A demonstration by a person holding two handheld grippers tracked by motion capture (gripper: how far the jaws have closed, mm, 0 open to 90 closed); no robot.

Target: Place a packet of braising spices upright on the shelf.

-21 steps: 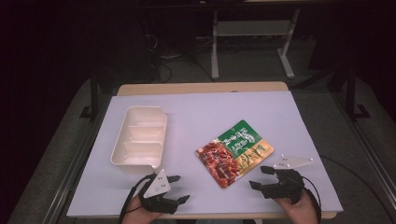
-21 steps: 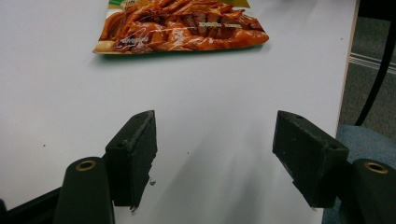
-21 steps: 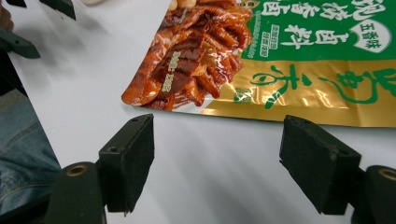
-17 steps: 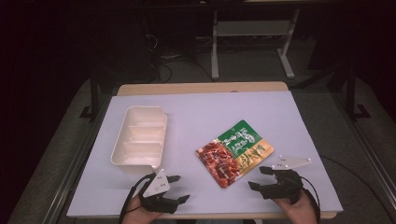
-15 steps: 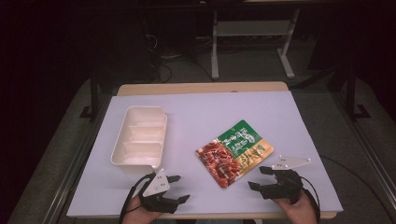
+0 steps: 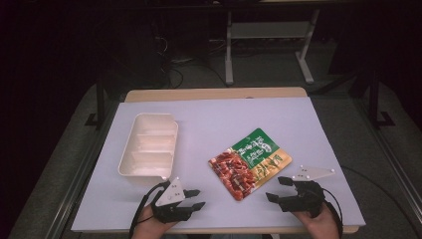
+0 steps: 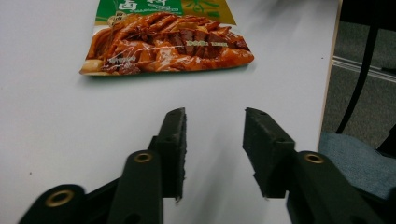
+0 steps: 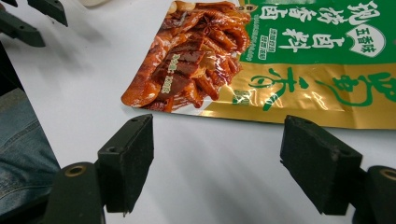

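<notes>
A sealed food pouch (image 6: 249, 162), green and gold with a picture of braised meat, lies flat on the white table (image 6: 224, 119) right of centre. My left gripper (image 6: 195, 198) rests near the front edge, left of the pouch, open and empty. In the left gripper view its jaws (image 7: 214, 114) point at the pouch (image 7: 168, 42), which lies some way ahead. My right gripper (image 6: 277, 189) sits at the front right, open wide and empty. In the right gripper view its jaws (image 8: 217, 128) stand just short of the pouch's (image 8: 280, 56) near edge, not touching it.
A white divided tray (image 6: 149, 147) lies empty on the left of the table, behind the left gripper. The table's front edge (image 7: 329, 93) runs close by both hands. The person's denim-clad leg (image 8: 18, 135) is below it. Frames and cables stand on the dark floor behind.
</notes>
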